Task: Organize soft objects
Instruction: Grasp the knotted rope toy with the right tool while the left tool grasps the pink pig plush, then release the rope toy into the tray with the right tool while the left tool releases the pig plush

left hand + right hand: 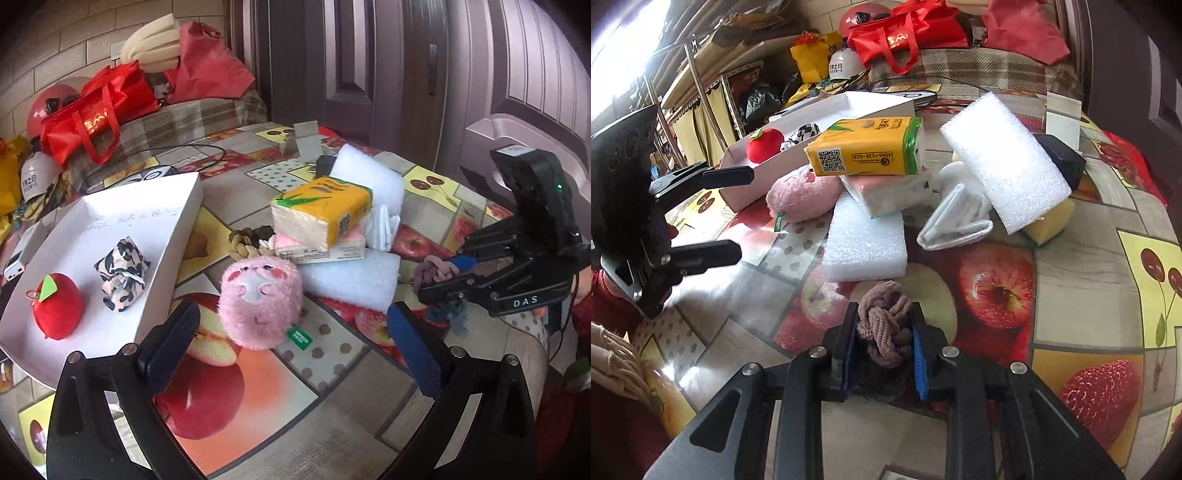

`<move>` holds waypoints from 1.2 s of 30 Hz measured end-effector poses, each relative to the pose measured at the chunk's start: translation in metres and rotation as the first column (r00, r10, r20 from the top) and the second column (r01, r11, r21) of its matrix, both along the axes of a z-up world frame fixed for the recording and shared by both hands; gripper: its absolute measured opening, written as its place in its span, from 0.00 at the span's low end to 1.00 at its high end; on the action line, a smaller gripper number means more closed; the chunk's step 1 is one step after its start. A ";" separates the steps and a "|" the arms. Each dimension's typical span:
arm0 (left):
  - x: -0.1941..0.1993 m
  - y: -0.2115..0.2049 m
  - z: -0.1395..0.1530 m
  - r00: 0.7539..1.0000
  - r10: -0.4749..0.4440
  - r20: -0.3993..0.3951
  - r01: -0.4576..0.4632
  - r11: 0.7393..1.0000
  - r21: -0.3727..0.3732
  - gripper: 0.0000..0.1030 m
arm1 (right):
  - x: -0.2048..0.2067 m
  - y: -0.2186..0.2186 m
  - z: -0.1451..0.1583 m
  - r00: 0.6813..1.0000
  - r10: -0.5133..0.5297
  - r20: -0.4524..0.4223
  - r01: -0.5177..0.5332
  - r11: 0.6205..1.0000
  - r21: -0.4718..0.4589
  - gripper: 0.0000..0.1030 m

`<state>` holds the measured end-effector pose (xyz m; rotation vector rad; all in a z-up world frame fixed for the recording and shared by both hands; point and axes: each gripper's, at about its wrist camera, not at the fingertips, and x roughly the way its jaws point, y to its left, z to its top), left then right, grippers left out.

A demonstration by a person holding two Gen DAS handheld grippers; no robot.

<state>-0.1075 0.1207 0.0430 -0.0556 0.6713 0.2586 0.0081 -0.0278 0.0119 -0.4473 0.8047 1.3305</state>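
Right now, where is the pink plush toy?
In the left wrist view, the pink plush toy lies on the table, between the white tray and a white foam block.

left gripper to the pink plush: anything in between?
Nothing. In the left wrist view the open left gripper faces the pink plush across bare tablecloth; the plush is not yet between the fingers.

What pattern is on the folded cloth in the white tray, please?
The folded cloth has a black, white and pale pink camouflage-like print, clearest in the left wrist view.

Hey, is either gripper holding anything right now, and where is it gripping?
The right gripper is shut on the knotted rope bundle, pinching its near half. The left gripper is open and empty.
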 end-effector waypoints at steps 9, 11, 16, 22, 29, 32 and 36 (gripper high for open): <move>0.050 0.018 -0.034 0.982 0.070 -0.177 -0.067 0.998 0.024 0.63 | 0.002 -0.005 0.001 1.000 -0.014 -0.018 0.014 1.000 0.010 0.24; 0.047 0.023 -0.035 0.983 0.074 -0.168 -0.076 0.997 -0.006 0.53 | 0.002 -0.003 0.002 1.000 -0.014 -0.017 0.014 1.000 0.010 0.24; 0.024 0.021 -0.020 0.996 0.079 -0.046 -0.080 0.997 -0.014 0.52 | -0.002 -0.003 0.007 1.000 -0.005 0.006 0.005 1.000 0.031 0.24; -0.027 0.012 0.008 0.943 0.255 0.214 -0.289 0.947 0.143 0.52 | -0.016 -0.022 0.042 0.990 -0.064 0.123 0.031 0.966 0.255 0.24; -0.080 0.053 0.013 0.837 0.449 0.314 -0.499 0.861 0.100 0.52 | -0.021 -0.017 0.059 0.958 -0.202 0.203 0.094 0.891 0.444 0.26; -0.093 0.066 0.011 0.809 0.495 0.316 -0.543 0.835 0.084 0.52 | -0.024 -0.006 0.061 0.958 -0.209 0.198 0.097 0.881 0.463 0.26; -0.098 0.080 0.008 0.789 0.534 0.304 -0.572 0.819 0.046 0.52 | -0.033 0.015 0.059 0.966 -0.165 0.199 0.059 0.891 0.451 0.26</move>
